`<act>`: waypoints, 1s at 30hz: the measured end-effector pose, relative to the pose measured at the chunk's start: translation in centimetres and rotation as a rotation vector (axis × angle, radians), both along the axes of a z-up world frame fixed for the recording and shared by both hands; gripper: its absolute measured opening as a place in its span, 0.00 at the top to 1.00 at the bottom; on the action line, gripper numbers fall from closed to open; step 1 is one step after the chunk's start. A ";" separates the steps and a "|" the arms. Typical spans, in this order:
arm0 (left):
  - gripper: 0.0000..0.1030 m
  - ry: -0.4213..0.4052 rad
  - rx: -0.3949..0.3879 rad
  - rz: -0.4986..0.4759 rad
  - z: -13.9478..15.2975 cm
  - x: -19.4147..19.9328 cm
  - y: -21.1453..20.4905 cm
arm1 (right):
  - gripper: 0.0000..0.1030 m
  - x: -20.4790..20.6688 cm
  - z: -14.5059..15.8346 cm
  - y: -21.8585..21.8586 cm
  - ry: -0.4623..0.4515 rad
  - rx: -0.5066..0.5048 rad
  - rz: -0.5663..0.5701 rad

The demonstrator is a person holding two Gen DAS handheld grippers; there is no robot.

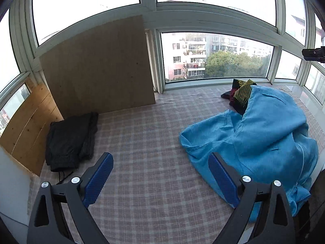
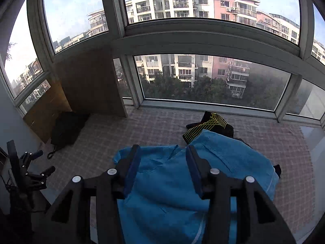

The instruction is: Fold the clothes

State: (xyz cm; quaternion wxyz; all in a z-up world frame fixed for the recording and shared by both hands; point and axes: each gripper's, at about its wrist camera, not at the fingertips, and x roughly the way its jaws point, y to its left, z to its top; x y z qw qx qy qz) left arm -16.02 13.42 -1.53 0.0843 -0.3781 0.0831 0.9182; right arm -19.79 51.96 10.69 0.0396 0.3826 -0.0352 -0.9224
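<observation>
Checked cloth [image 1: 146,134]: is covering the whole work surface, leaving bare room in the middle for spreading.
Blue garment [image 1: 264,140]: is lying rumpled at the right, over a black-and-yellow garment [image 1: 243,93]; judging by this, it wants flattening before any fold, edges lined up.
Dark garment [image 1: 71,140]: is sitting folded by the wooden board [image 1: 97,65] at far left, well apart.
Right gripper [image 2: 162,170]: is hovering over the blue cloth, jaws apart, holding nothing.
Left gripper [image 1: 160,179]: is hanging wide apart above bare cloth, just beside the blue hem.
</observation>
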 end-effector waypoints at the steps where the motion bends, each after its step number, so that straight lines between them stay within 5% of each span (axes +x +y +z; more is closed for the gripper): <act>1: 0.08 -0.014 0.001 -0.028 -0.6 -0.4 0.8 | 0.37 1.1 -1.4 2.2 -0.003 0.009 -0.070; 8: 0.08 -0.133 0.026 -0.245 -4.5 -3.7 9.5 | 0.37 6.4 -12.6 17.2 -0.195 0.065 -0.464; 11: 0.08 -0.147 0.022 -0.311 -5.4 -4.4 12.4 | 0.37 9.2 -16.4 19.8 -0.243 0.001 -0.545; 14: 0.08 -0.158 0.012 -0.377 -6.3 -3.9 13.5 | 0.37 14.0 -19.0 19.5 -0.228 -0.106 -0.564; 17: 0.08 -0.165 -0.040 -0.470 -7.6 -2.4 13.9 | 0.37 18.2 -21.1 17.4 -0.248 -0.095 -0.573; 20: 0.08 -0.193 -0.120 -0.627 -9.6 0.6 14.2 | 0.37 22.0 -23.0 14.5 -0.279 -0.059 -0.581; 30: 0.08 -0.249 -0.319 -1.202 -15.6 12.2 16.4 | 0.37 32.5 -27.0 8.4 -0.336 -0.194 -0.745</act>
